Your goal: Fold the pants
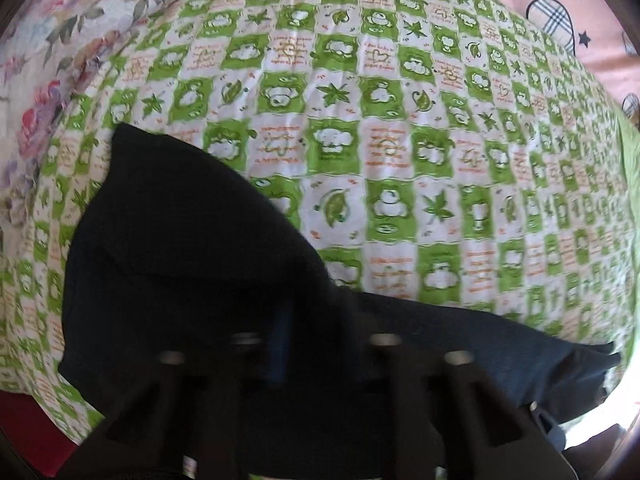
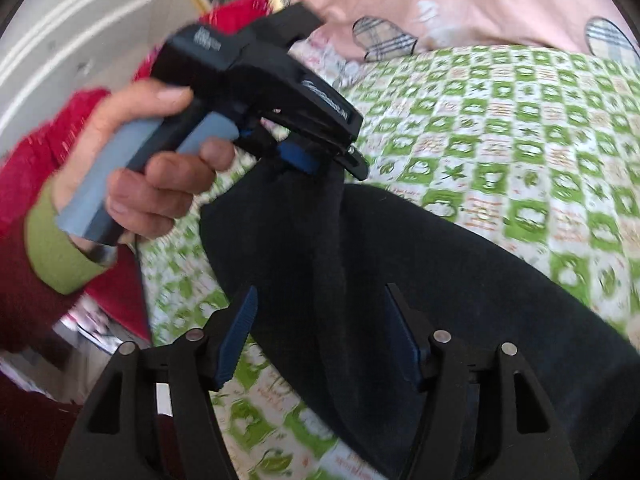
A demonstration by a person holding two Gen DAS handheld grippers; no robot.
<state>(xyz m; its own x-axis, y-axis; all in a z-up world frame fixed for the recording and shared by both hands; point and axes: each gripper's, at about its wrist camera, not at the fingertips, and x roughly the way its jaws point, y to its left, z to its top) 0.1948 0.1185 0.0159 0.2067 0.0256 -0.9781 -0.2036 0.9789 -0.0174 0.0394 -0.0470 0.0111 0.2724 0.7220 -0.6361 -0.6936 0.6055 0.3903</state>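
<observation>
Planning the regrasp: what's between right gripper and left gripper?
Only black pants, running from the left gripper, which clamps them, down to the open right gripper. Right wrist view.

Pants (image 2: 360, 280) lie on sheet (image 2: 520, 128), between right gripper (image 2: 324, 340) fingers; left gripper (image 2: 316, 168) ahead, at pants' far edge; pillow (image 2: 460, 0) beyond.

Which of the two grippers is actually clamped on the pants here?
The left gripper, in the hand, pinches the black pants. The right gripper stands open, pads astride the cloth.
</observation>
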